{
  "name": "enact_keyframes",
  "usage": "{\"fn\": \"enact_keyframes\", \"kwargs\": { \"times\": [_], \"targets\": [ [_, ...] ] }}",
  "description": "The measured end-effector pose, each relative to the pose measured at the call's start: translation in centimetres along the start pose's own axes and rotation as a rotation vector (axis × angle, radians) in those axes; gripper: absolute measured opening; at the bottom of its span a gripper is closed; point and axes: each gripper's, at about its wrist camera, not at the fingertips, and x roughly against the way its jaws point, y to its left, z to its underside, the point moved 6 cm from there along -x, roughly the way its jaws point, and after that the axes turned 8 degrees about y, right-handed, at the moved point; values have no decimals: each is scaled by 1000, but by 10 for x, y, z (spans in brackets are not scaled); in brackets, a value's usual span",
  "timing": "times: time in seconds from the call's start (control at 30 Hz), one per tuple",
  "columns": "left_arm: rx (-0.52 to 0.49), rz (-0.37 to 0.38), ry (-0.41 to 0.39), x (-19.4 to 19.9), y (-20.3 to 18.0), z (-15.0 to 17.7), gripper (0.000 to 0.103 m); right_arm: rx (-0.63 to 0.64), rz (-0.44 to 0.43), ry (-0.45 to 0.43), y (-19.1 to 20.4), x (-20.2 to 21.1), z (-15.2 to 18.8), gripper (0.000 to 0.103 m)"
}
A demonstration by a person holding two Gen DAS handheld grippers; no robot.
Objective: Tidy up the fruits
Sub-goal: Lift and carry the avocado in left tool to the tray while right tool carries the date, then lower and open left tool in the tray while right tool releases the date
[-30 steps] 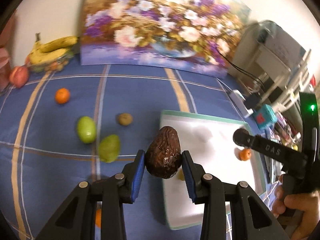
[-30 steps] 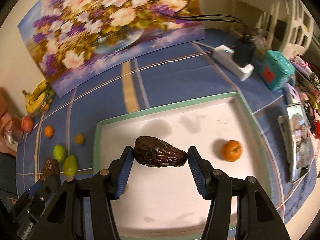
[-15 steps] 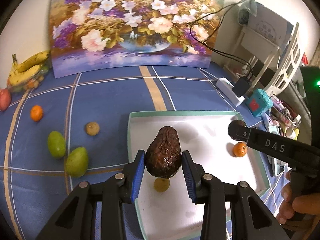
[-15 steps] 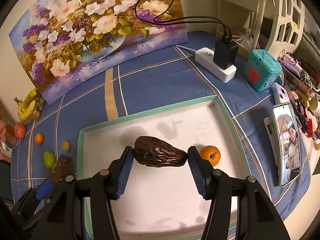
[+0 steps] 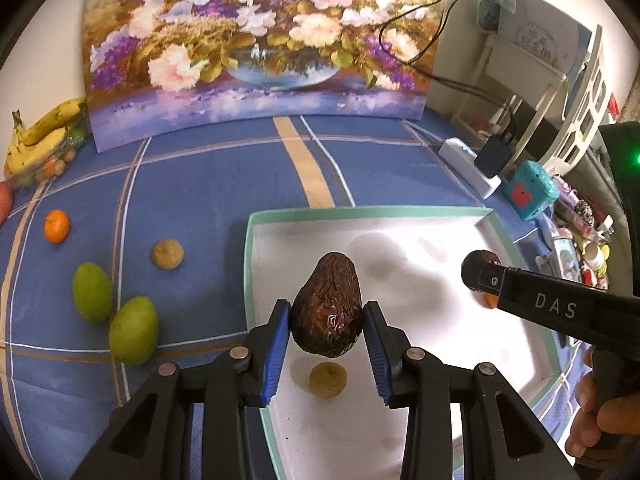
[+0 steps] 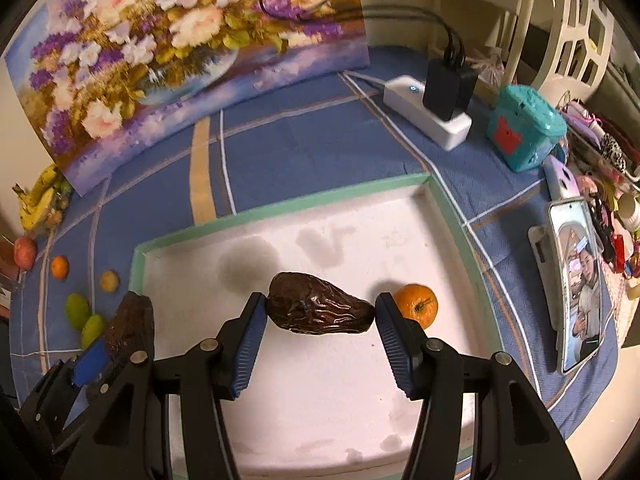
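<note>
Gripping a dark, wrinkled avocado (image 5: 327, 311) upright between their blue ribbed pads, the left tongs (image 5: 325, 346) are holding it just over the near-left part of the tray (image 5: 360, 213); the right tongs (image 6: 318, 334) are pinching a second avocado (image 6: 318, 309) lengthwise, end to end, above the tray's middle. Both tongs are closed only as far as the fruit allows. The skin is looking leathery and shrivelled, so the flesh is probably soft and light and likely to bruise under hard pressure. The wide belly, where the left pads are sitting, seems the safer hold, while the right's tip-to-tip grip could be letting the tapered end slip.

The tray is shallow and rectangular, white inside with a pale green rim and faint grey stains. Resting in it are an orange (image 6: 416, 305), glossy and dimpled, just beside the right tongs' right pad, and a small tan fruit (image 5: 327, 379) under the left's avocado.

Lying on the blue checked desk (image 5: 208, 200) left of the tray are two smooth green mangoes (image 5: 132, 329), another tan fruit (image 5: 167, 254) and a second orange (image 5: 56, 226). Bananas (image 5: 38, 142) are sitting far left, beside a floral painting (image 5: 260, 40).
</note>
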Motion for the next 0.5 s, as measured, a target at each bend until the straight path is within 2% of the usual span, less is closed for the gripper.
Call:
{"fn": "enact_keyframes", "kwargs": {
  "times": [0.23,0.5],
  "targets": [
    [4,-16,55,-20,4,8,39,-3,18,85,-4,-29,7,58],
    [14,-14,112,-38,5,19,39,15,35,136,-2,-47,15,58]
  ]
}}
